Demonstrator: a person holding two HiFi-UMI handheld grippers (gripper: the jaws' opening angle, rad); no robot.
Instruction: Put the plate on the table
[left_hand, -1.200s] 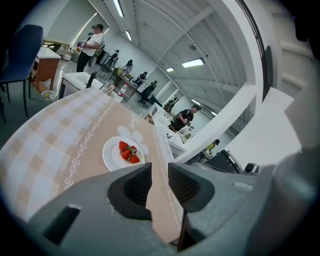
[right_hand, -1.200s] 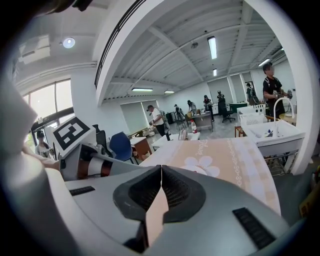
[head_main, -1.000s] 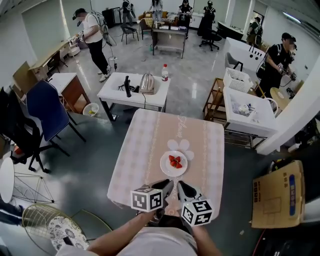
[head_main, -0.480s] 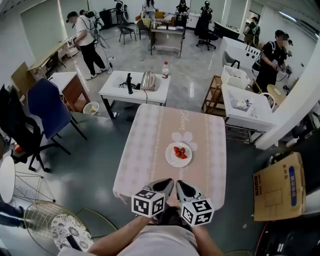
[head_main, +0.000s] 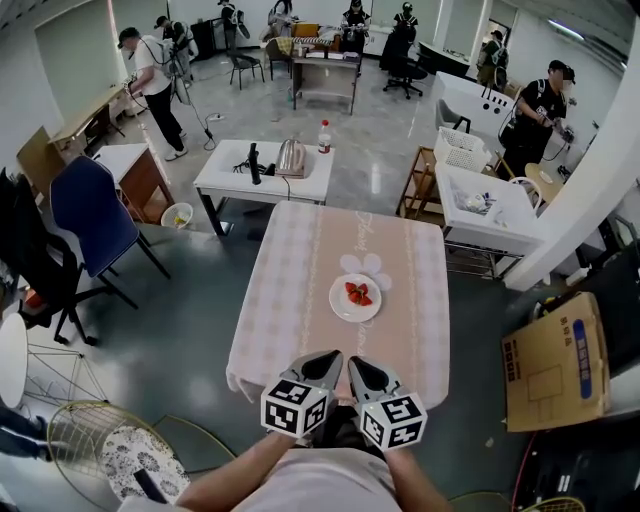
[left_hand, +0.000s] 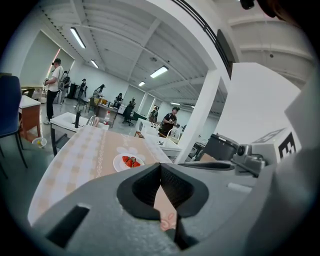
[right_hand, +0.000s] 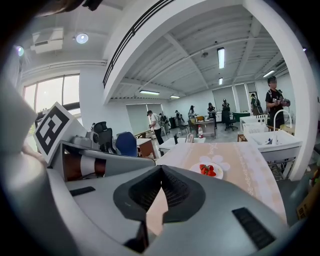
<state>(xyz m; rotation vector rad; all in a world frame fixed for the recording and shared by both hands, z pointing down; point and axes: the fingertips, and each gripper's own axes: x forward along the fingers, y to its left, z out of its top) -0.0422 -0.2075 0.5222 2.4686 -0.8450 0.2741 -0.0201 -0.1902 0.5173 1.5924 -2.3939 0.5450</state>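
Hanging side by side over the near edge of the tabletop (head_main: 290, 300), the left gripper (head_main: 326, 358) and the right gripper (head_main: 356, 364) are both pointing forward. In each gripper view the jaws are pressing together, and nothing is sitting between them. So neither gripper is holding anything.

Just under them, the checked cloth (head_main: 250, 375) is drooping over the near edge. Farther out, the plate (head_main: 337, 306) is lying flat on the tabletop, well apart from both grippers, with strawberries (head_main: 358, 293) resting on it. A white flower shape (head_main: 366, 265) is lying just beyond the plate. To me, the job is looking done.

Things could go wrong if a gripper is pushed forward low: it may be bumping the plate and rolling the strawberries off. A gripper catching the drooping cloth while pulling back may be dragging the cloth, and the plate would be sliding with it.

Around the plate, the tabletop is looking bare on both sides. The plate is sitting a bit right of the middle and is not near any edge. Lifting up and back looks like the safest way out.

Past the far edge, a white table (head_main: 225, 182) is carrying a kettle (head_main: 291, 158) and a bottle (head_main: 323, 136). On the floor at the right, a cardboard box (head_main: 555, 375) is lying near the tabletop, and a blue chair (head_main: 85, 215) is standing off to the left.
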